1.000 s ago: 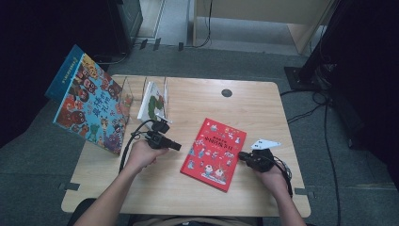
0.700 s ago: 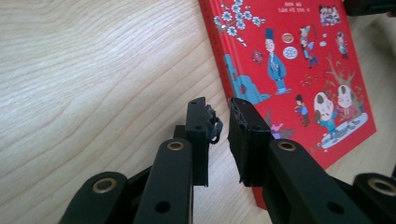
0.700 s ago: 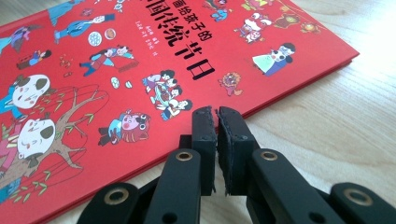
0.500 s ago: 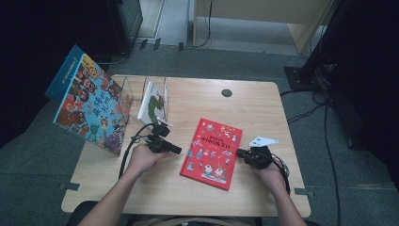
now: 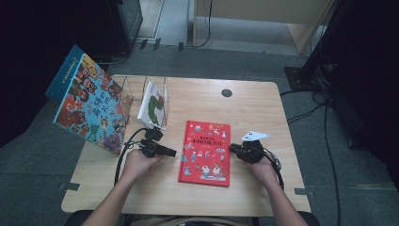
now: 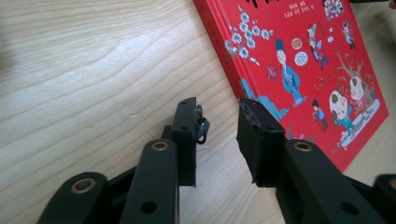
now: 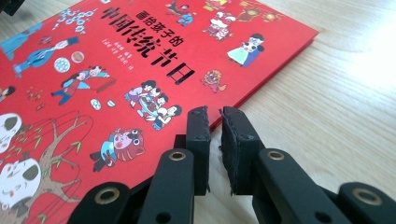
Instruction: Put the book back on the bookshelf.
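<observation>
A red picture book (image 5: 205, 151) lies flat on the wooden table (image 5: 263, 113) between my two grippers. My left gripper (image 5: 172, 153) sits low beside the book's left edge. Its jaws have just been opening and stand apart with bare wood between them (image 6: 217, 109); the red book (image 6: 308, 60) lies just to their right. My right gripper (image 5: 232, 149) rests at the book's right edge. Its jaws have just been opening too, and a narrow gap with nothing in it shows between them (image 7: 214, 114). They point at the edge of the red book (image 7: 116, 70).
A large colourful book (image 5: 89, 106) leans off the table's left side. Beside it a clear book stand (image 5: 126, 89) holds a white and green book (image 5: 153, 103). A round black grommet (image 5: 227, 92) sits near the far edge. Black cables trail from both grippers.
The red book has turned from a slanted pose to lie squarer on the table. Both grippers shifted slightly beside its edges, and the left jaws have spread.
</observation>
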The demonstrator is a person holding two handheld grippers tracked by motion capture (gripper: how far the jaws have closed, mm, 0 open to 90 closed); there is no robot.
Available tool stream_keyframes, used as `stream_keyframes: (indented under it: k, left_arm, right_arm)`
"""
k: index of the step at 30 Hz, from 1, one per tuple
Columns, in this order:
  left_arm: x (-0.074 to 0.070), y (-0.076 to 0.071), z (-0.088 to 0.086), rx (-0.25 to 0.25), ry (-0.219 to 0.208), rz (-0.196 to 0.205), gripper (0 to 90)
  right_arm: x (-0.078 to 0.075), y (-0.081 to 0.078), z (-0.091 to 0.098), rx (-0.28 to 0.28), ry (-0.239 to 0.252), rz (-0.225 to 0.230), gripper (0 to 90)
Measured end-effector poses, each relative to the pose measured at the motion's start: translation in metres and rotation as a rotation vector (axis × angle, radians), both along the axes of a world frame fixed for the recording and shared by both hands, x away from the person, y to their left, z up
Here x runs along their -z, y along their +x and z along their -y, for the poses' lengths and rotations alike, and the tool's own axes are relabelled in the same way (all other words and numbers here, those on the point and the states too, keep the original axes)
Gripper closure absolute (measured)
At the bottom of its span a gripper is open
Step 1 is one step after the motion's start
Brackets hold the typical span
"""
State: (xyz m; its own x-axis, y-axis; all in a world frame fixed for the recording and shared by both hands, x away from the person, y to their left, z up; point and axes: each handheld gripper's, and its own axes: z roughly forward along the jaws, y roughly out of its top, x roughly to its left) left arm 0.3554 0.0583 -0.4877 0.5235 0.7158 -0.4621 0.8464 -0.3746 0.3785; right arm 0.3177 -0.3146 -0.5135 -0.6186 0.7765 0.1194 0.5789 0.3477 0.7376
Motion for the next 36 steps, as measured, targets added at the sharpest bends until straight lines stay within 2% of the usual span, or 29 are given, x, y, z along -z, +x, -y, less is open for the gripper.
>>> stream_keyframes:
  k: [3,7,13,16,22,24,26,36]
  left_arm:
    - [0.000,-0.002,-0.004,-0.021,-0.001,0.006,63.5]
    - [0.000,-0.005,-0.008,-0.039,0.002,0.019,61.8]
    - [0.001,-0.007,-0.010,-0.049,0.005,0.038,58.1]
    - [0.002,-0.006,-0.009,-0.048,0.010,0.048,58.5]
    - [0.003,-0.006,0.000,-0.042,0.014,0.060,63.1]
    - [0.003,-0.007,0.003,-0.041,0.010,0.062,63.6]
    - [0.003,-0.007,0.006,-0.025,0.013,0.064,64.3]
    - [0.006,-0.006,0.019,-0.009,0.008,0.061,61.4]
  right_arm:
    - [0.001,0.003,-0.005,-0.008,0.004,0.009,81.7]
    - [0.000,0.008,-0.013,-0.017,-0.008,0.008,81.8]
    - [-0.001,0.011,-0.019,-0.014,-0.032,-0.012,78.3]
    - [-0.005,0.010,-0.019,-0.008,-0.010,-0.003,76.0]
    - [-0.008,0.001,-0.032,-0.009,0.006,-0.041,67.4]
    - [-0.008,-0.002,-0.036,-0.005,-0.008,-0.034,64.9]
    - [-0.008,-0.005,-0.036,-0.001,-0.004,-0.034,64.0]
    - [-0.007,-0.007,-0.036,0.051,0.016,-0.088,52.2]
